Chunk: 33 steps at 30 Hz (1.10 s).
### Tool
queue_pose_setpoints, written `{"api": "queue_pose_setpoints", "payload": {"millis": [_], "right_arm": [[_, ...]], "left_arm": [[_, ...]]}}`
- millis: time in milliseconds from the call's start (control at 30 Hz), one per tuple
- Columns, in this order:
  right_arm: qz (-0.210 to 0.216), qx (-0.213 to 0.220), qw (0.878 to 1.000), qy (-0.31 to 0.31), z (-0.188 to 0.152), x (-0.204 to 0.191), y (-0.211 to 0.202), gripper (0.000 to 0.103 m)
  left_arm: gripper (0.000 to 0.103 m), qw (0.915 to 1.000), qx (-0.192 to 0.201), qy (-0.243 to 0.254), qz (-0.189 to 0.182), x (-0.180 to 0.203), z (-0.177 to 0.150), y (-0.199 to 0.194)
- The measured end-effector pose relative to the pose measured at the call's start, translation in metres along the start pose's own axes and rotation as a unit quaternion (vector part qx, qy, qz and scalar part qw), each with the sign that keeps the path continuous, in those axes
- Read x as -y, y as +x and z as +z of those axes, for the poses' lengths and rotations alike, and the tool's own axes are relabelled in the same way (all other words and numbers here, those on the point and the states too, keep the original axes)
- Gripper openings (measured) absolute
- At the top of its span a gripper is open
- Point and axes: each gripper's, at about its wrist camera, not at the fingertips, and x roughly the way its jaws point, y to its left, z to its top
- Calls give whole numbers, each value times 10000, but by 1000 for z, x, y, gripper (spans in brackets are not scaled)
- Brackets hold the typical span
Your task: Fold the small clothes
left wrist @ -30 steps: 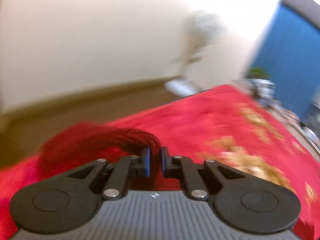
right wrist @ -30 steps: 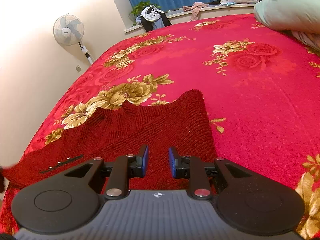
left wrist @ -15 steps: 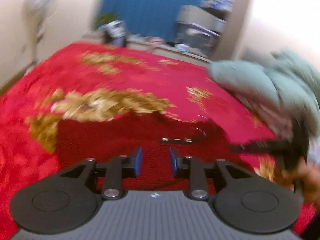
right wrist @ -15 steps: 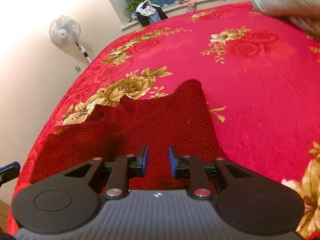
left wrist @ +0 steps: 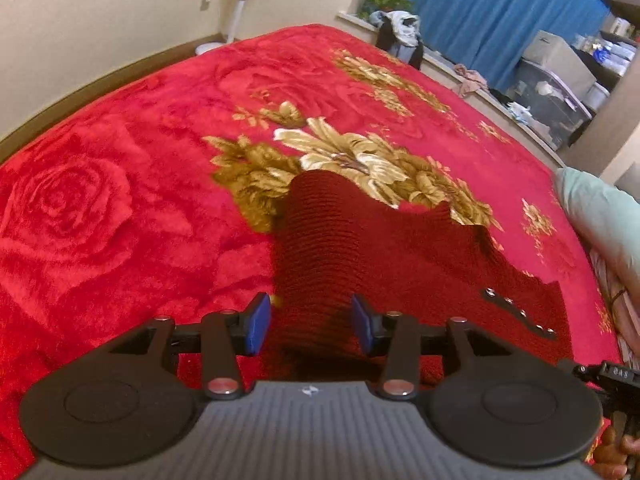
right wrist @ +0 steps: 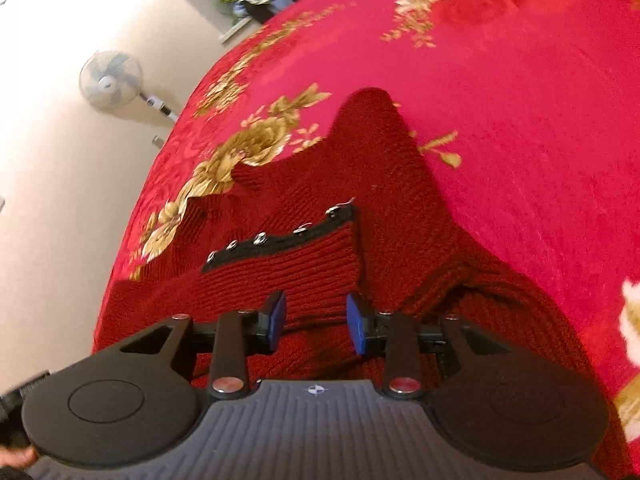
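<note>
A dark red knit garment (left wrist: 384,264) lies on the red floral blanket (left wrist: 120,184), its sleeves pointing away from me. A flap edged with a black snap strip (right wrist: 280,236) is folded over its middle. My left gripper (left wrist: 311,324) hangs just above the near left part of the garment. Its jaws are opening and the blue pads (left wrist: 258,324) stand clear of the knit below. My right gripper (right wrist: 317,322) hovers over the folded flap. Its jaws are opening too, and its pads do not press the cloth. Part of the right gripper's body (left wrist: 612,376) shows at the left wrist view's lower right.
A pale green pillow (left wrist: 600,216) lies at the bed's right side. A standing fan (right wrist: 110,80) is by the cream wall on the left. A heap of clothes (left wrist: 396,36) sits on the ledge beyond the bed, under blue curtains (left wrist: 500,12).
The left gripper, shut on the garment's edge a second ago, carried it over, let go and swung toward the bed. The snap flap now lies folded. Both grippers' jaws widened; the right tipped downward.
</note>
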Motion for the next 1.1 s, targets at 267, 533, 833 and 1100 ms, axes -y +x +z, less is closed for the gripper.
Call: {"api": "queue_pose_setpoints", "payload": {"millis": [267,533,833,1100], "right_arm": [[-330,5,9988,-356,1,-3,6,35],[-445,707,9898,-1151,9,-33,-16,1],[-1256,797,9817,-1190,34,-16,-42,2],[-606,1203,9873,-840,32,-7,-58,7]], "left_arm": [[49,9997,107,207,-21,16,-5,-3],[49,9995,168,280,46,17,-5,1],[49,9982,-141,585,13,31,-11,25],[52,9942,-130,1024,302,35,-21,29]]}}
